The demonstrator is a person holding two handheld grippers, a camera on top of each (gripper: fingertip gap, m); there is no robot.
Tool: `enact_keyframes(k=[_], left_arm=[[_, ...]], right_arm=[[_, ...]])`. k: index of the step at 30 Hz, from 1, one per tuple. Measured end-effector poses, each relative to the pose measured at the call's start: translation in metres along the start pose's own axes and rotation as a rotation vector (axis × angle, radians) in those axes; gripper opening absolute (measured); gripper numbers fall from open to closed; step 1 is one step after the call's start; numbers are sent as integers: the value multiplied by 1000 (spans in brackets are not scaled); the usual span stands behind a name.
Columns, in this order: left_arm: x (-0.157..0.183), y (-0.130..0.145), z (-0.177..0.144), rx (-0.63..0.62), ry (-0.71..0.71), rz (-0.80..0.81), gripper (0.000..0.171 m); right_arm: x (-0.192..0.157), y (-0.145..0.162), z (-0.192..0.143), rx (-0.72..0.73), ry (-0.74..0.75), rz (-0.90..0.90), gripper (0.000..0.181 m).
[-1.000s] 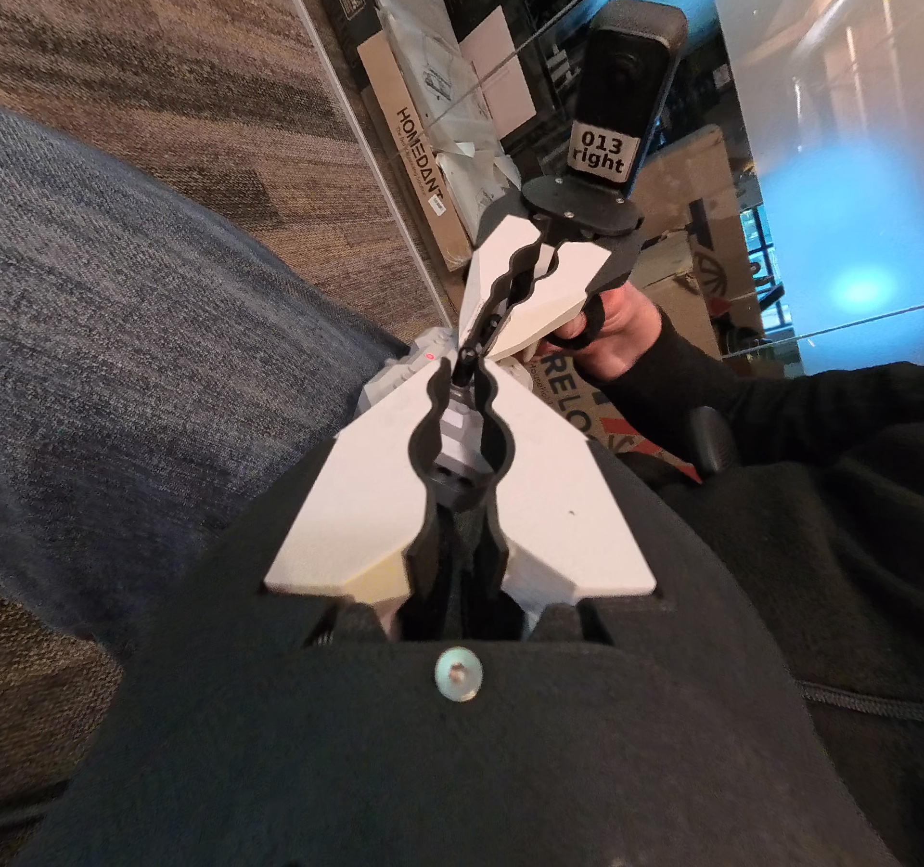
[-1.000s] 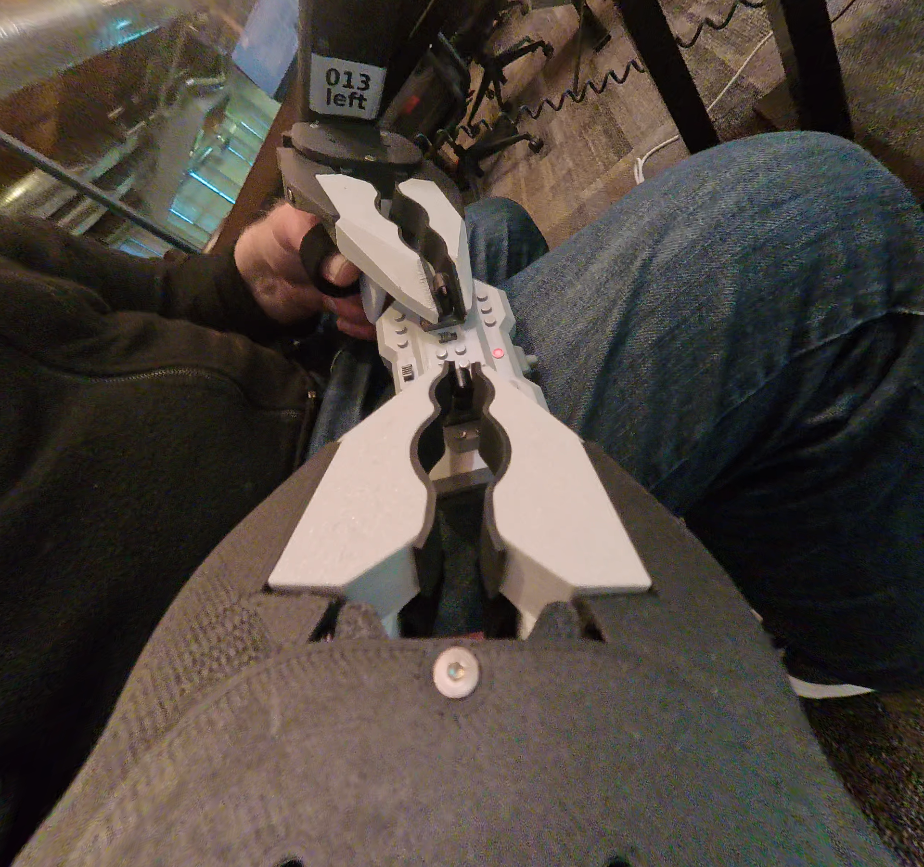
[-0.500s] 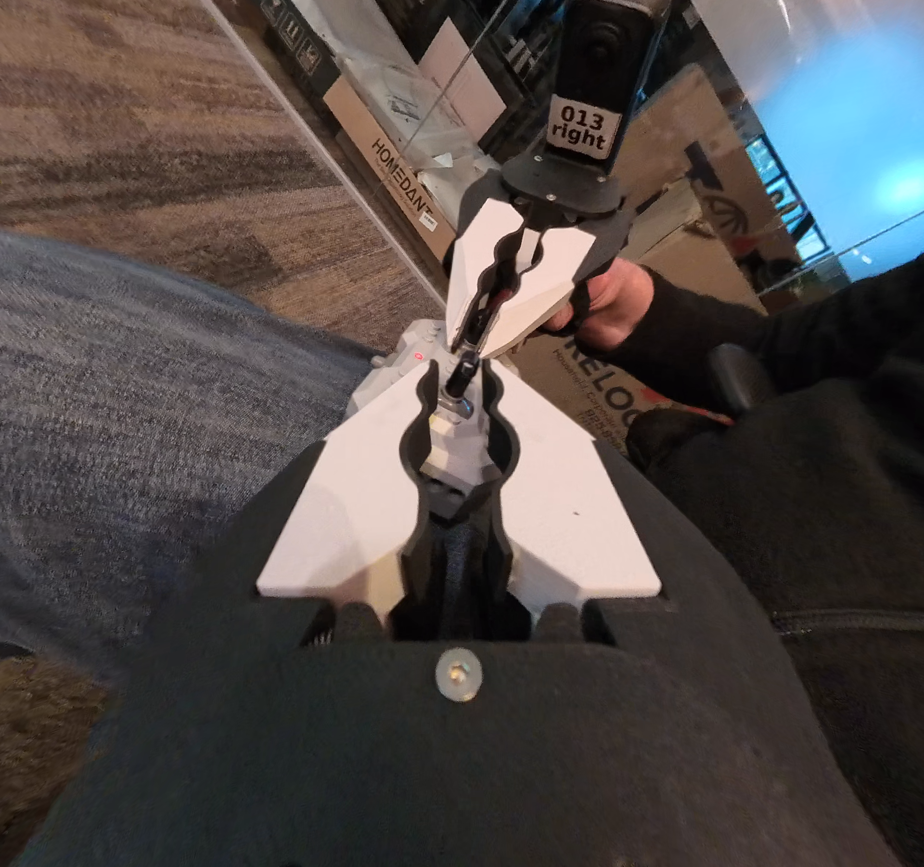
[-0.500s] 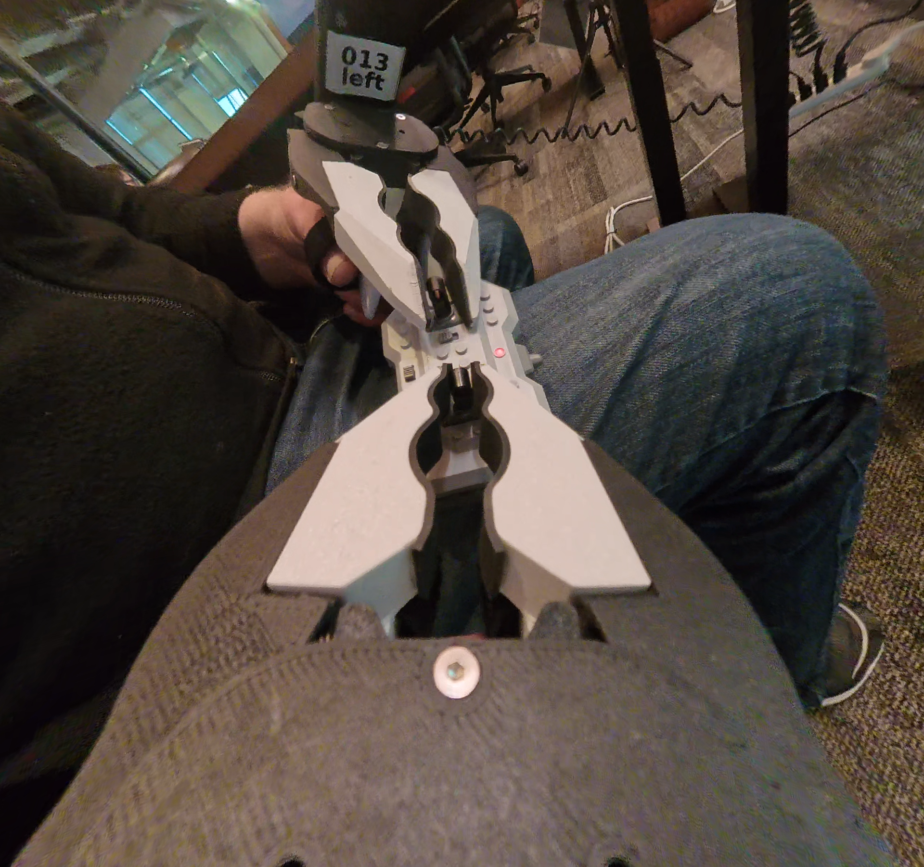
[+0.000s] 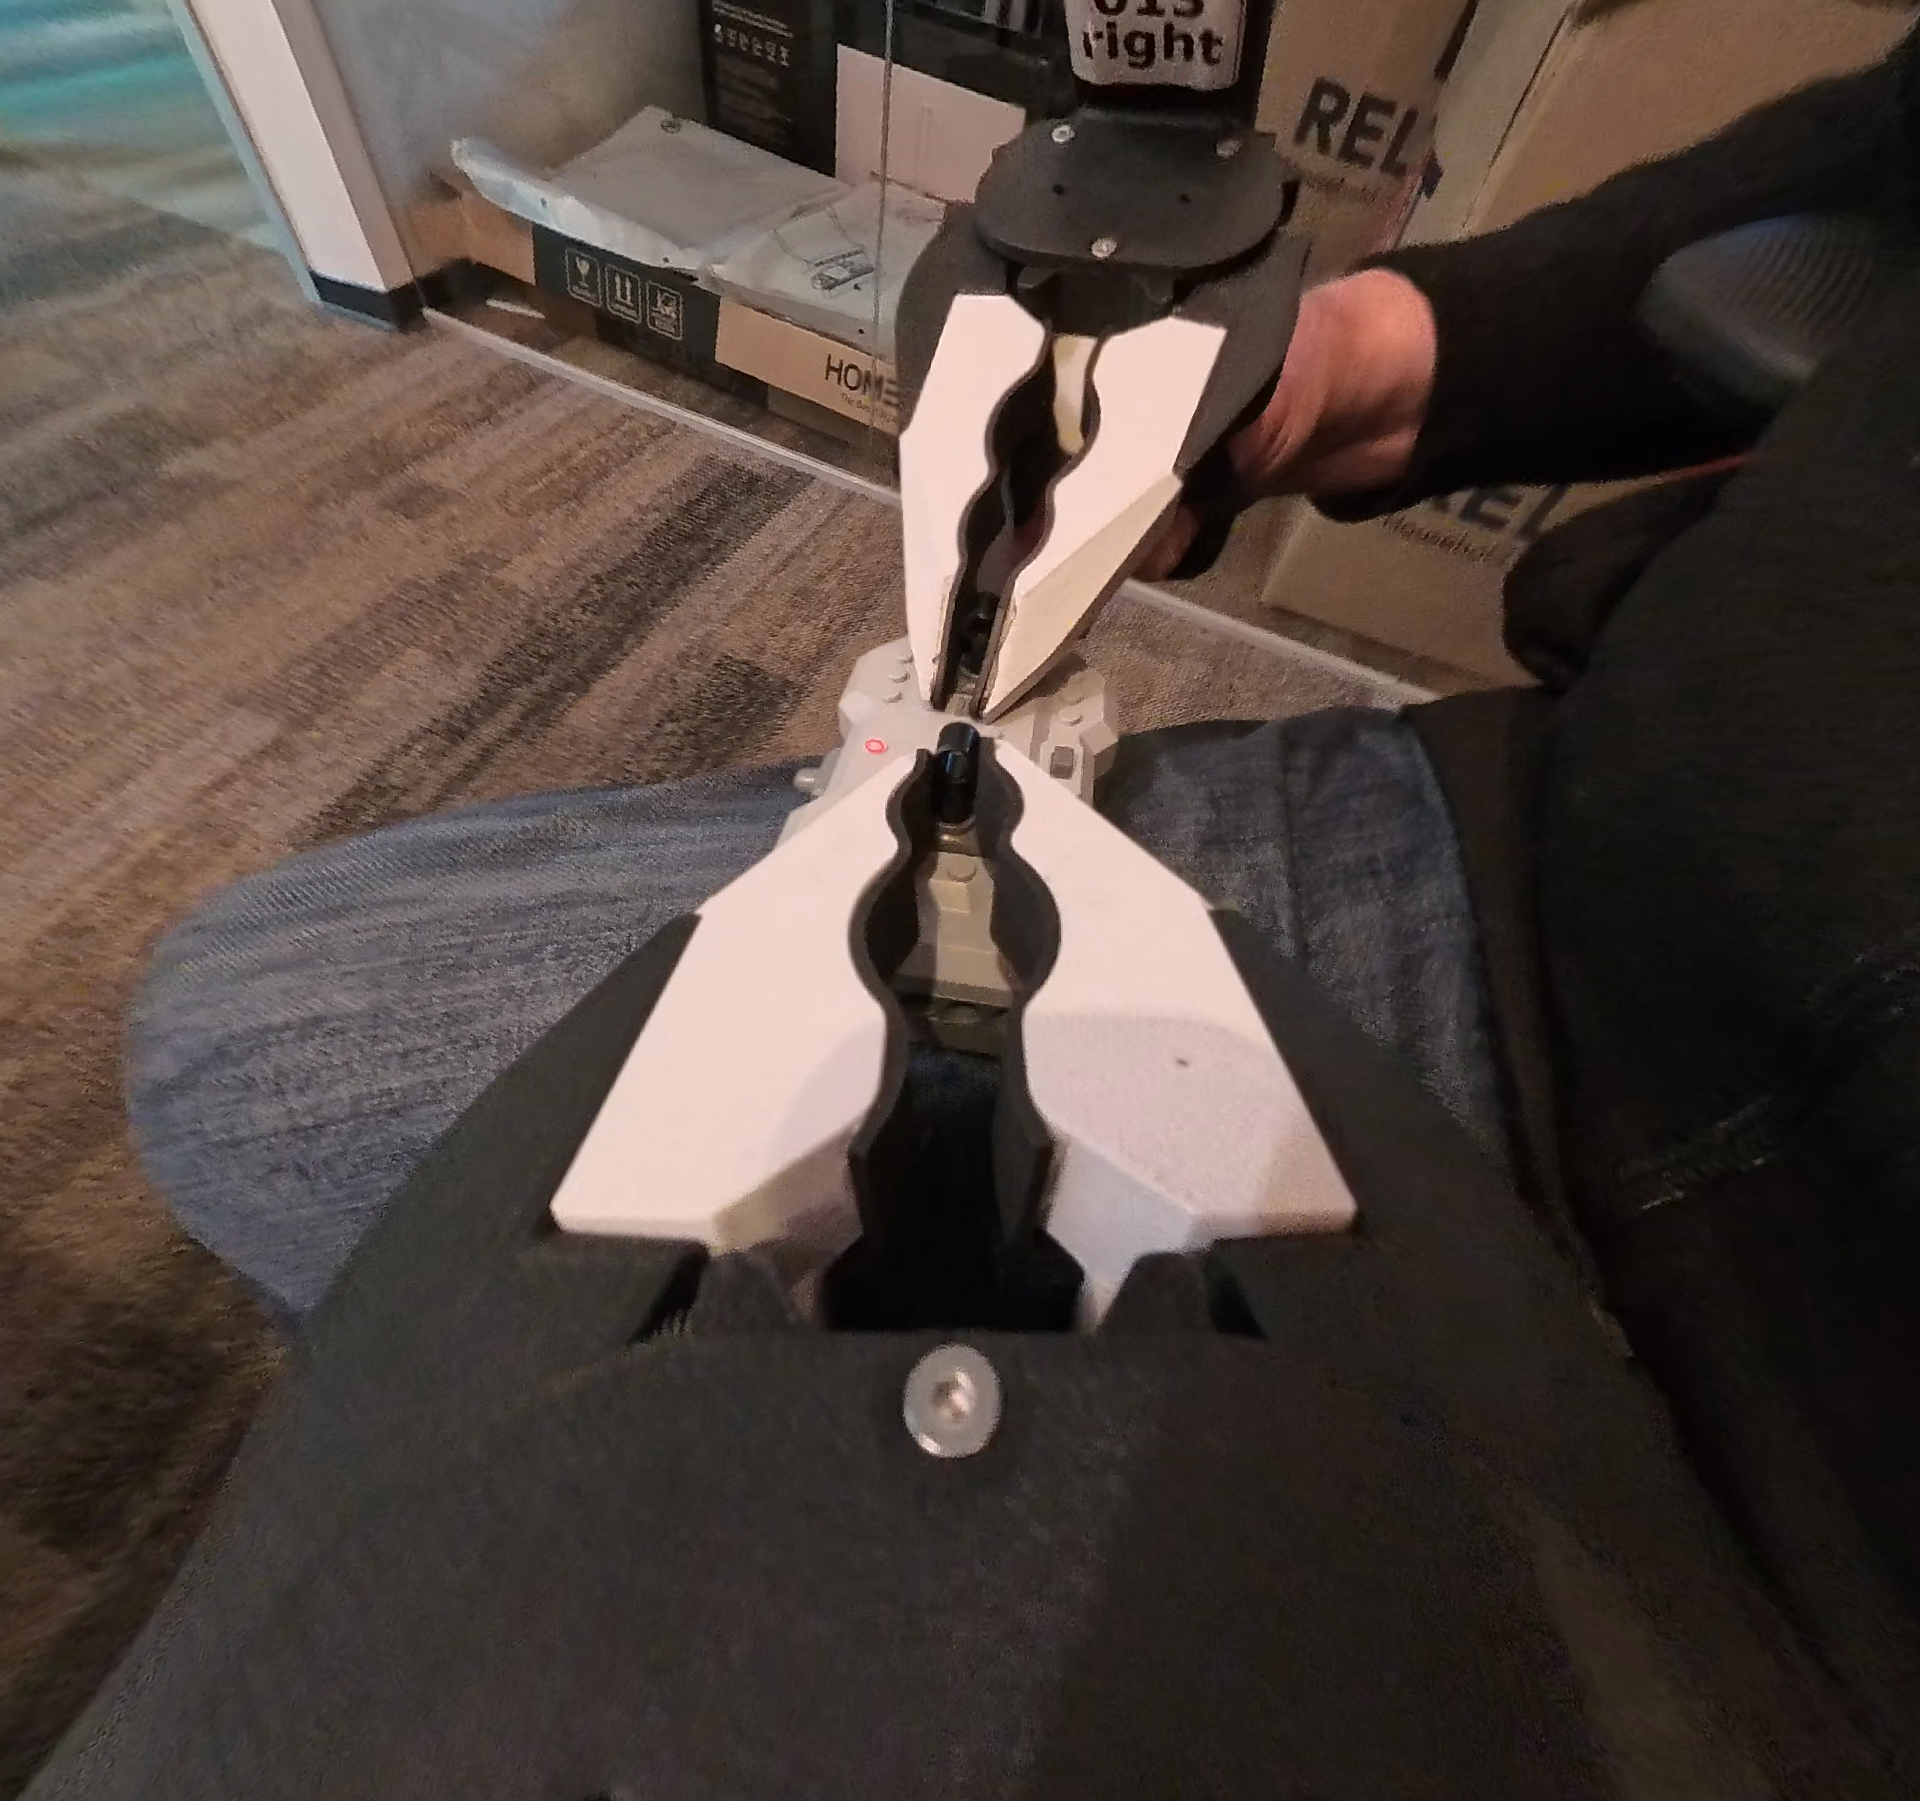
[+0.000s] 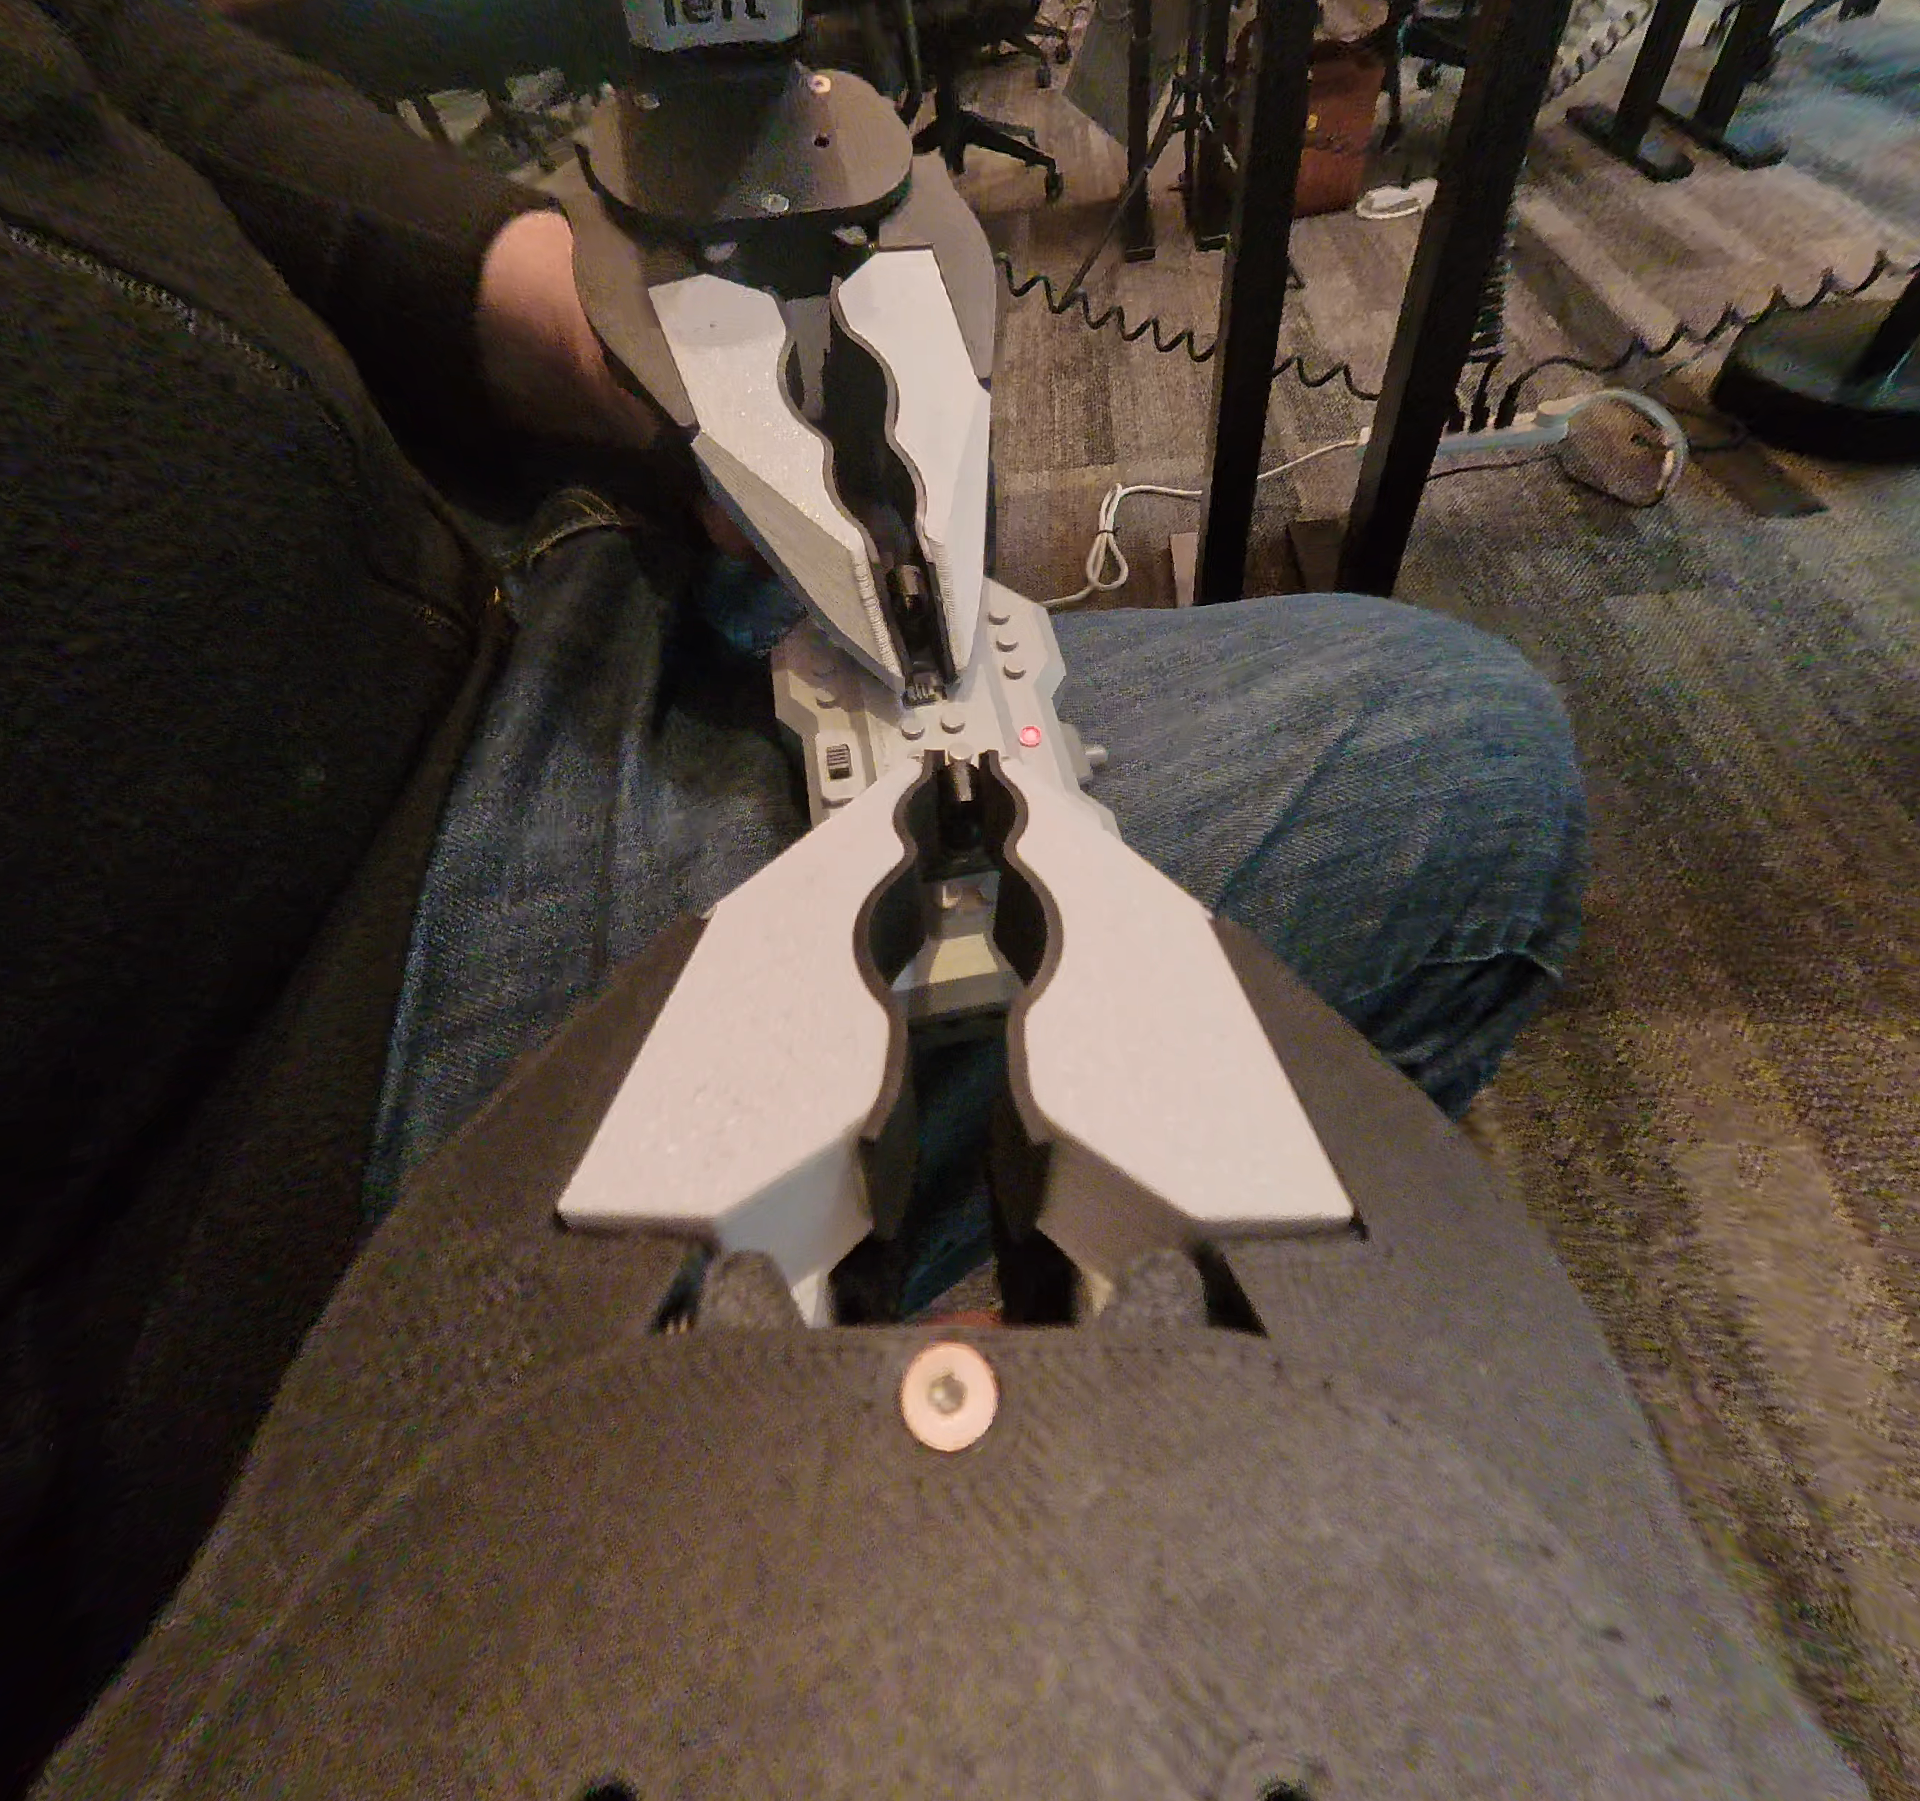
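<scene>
Left hand-held gripper [image 5: 951,764]: I have it closed on one black stick of the grey controller [image 6: 935,723]; pinching lets me tilt the stick.
Controller: it rests on my lap, on the jeans [image 6: 1299,743], so it stays steady.
Right hand-held gripper [image 6: 951,769]: I have it closed on the other stick.
Views: only the left shows boxes [image 5: 665,297]; only the right shows cables [image 6: 1143,317].
</scene>
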State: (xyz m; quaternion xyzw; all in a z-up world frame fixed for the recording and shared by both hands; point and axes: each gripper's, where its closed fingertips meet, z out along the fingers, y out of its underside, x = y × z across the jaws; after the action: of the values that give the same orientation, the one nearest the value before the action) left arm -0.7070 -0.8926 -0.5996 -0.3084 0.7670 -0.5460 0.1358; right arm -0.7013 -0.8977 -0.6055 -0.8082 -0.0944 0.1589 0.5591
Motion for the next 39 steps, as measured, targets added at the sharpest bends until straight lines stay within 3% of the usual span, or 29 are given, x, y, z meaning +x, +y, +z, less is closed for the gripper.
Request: enact_keyframes(k=[7, 12, 16, 21, 23, 33, 39], left_arm=[[3, 3, -2, -8, -30, 164, 6], [3, 3, -1, -16, -37, 169, 6], [1, 1, 0, -12, -54, 137, 5], [-3, -3, 2, 13, -38, -22, 13], [-6, -4, 2, 10, -33, -77, 6], [-8, -3, 3, 2, -3, -152, 6], [-5, -3, 4, -4, -5, -149, 6]], right_arm=[[-4, -1, 1, -28, 41, -129, 5], [-3, -1, 1, -33, 36, -122, 5], [-2, -2, 0, -24, 35, -96, 5], [2, -3, -3, 20, -20, 54, 5], [3, -3, -4, 22, -34, 92, 6], [5, -6, -10, 84, -62, 210, 8], [4, -3, -10, 57, -33, 146, 5]])
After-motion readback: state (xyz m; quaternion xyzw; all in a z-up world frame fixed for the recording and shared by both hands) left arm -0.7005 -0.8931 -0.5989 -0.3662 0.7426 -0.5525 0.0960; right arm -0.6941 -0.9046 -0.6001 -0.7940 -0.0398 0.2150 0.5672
